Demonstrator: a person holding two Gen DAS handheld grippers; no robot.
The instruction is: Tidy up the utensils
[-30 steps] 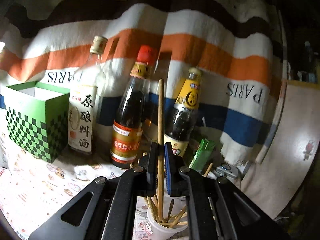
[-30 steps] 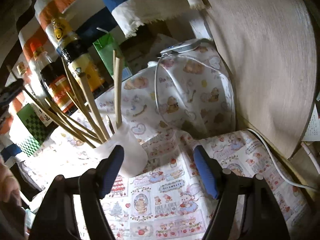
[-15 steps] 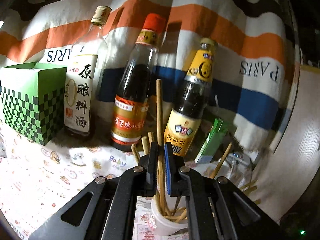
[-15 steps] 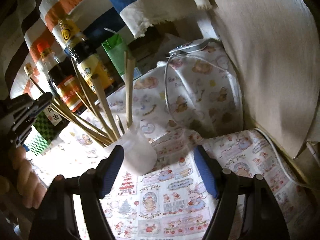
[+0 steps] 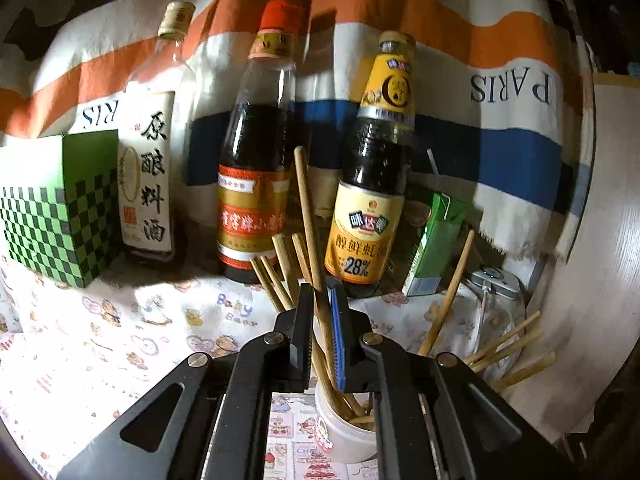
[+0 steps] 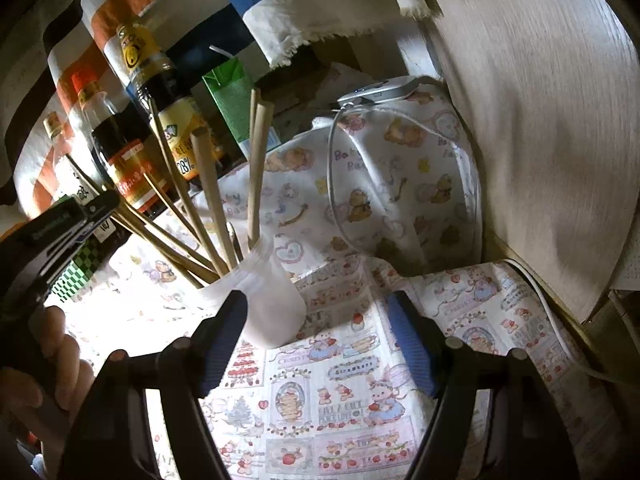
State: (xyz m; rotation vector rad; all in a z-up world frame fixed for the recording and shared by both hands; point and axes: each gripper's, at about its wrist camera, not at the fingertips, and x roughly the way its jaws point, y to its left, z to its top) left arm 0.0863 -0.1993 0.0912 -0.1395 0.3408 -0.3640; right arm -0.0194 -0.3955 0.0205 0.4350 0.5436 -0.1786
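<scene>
Chopsticks of pale bamboo, a loose bundle, stand fanned out in a small white plastic cup on a cloth printed with cartoon bears and fruit. 1 long bamboo chopstick is pinched between the narrow jaws of the left gripper, black on 1 side and blue-padded on the other; its lower end reaches down into the cup among the others, and its upper end rises slightly tilted in front of the bottles. In the right wrist view the left gripper shows at the left edge, with the person's fingers wrapped around its handle.

The right gripper stands wide apart; its left blue pad lies just beside the cup's wall, though contact cannot be judged, while its right pad is clear of the cup over bare cloth.

Behind the cup stand 3 bottles in a row: a clear bottle with a white label of Chinese characters, a dark bottle with a red cap, and a dark sauce bottle with a yellow label marked 28%. A green-and-black checkered box sits at the left, a green carton at the right. A striped orange, white and blue cloth lettered PARIS hangs behind.
</scene>
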